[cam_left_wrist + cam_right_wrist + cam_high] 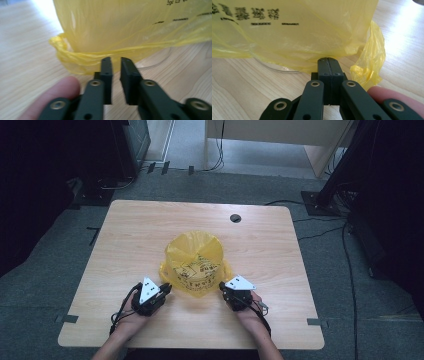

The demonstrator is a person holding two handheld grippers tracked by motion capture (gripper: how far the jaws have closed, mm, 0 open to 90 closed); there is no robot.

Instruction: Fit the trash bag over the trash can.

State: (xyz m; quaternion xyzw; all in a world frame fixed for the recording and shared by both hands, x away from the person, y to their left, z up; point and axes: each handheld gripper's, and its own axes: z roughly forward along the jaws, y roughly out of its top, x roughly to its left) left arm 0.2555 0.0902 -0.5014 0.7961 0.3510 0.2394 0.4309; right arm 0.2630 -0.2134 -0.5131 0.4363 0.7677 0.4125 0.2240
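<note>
A yellow bag [194,262] stands mid-counter [125,245]; the left gripper [116,60] sits at its lower edge, jaws narrowly parted; the right gripper [328,59] is closed against the bag's hem, pinch uncertain.

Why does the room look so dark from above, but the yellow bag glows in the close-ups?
High view: light falls on the table, the surrounding floor stays dim. Left gripper view: glare whitens the wood at top left, and the yellow bag and finger are soft. Right gripper view: glare at right, blurred print on the bag.
</note>
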